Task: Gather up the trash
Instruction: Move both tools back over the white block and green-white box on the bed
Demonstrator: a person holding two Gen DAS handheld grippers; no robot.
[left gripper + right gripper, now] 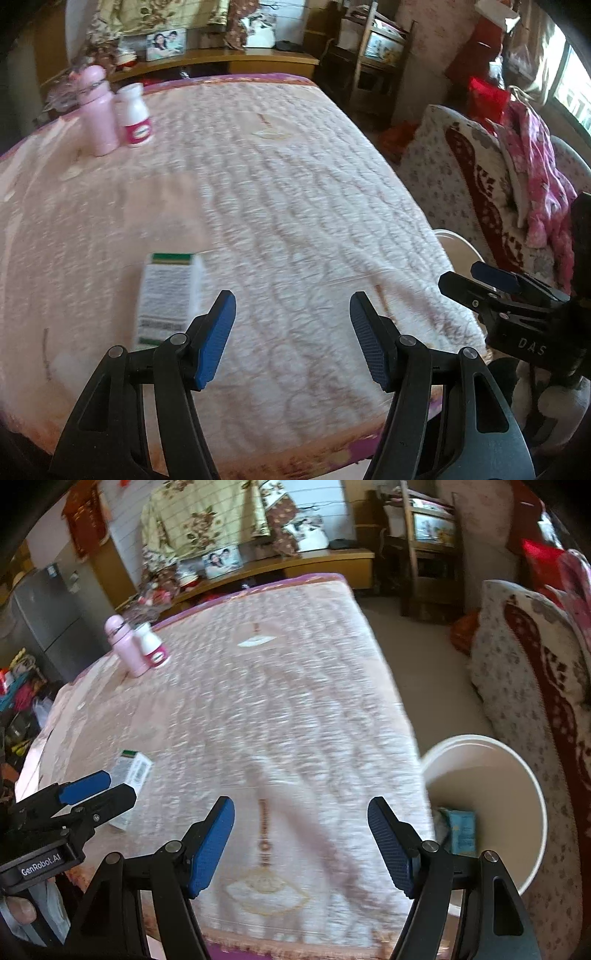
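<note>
Blue-padded black fingers of the left gripper (292, 339) spread apart, nothing between them, above the near edge of the pale pink quilted table cover (295, 184). Same for the right gripper (301, 843): released and empty, just left of the white round plastic bucket (532, 775) standing beside the table's right edge.

Just beyond the left gripper's left finger, a small white cardboard box with green bands and dense print (168, 299), lying flat on the cover, slightly blurred, apparently light and easy to crush. Probably the next piece of trash.

For a clean pick: swing the left gripper left until the box sits centred between the pads, come down across its narrow width, close gently, then carry right and let go over the bucket's mouth. Worth keeping clear of the right gripper on the way across.

Already in the bucket: a light blue packet (460, 830) and some crumpled pale wrapping.

Far left on the cover, well apart from the box: a pink lidded flask (98, 110) touching a white pill bottle with a magenta label (135, 114), both upright, likely not trash.
</note>
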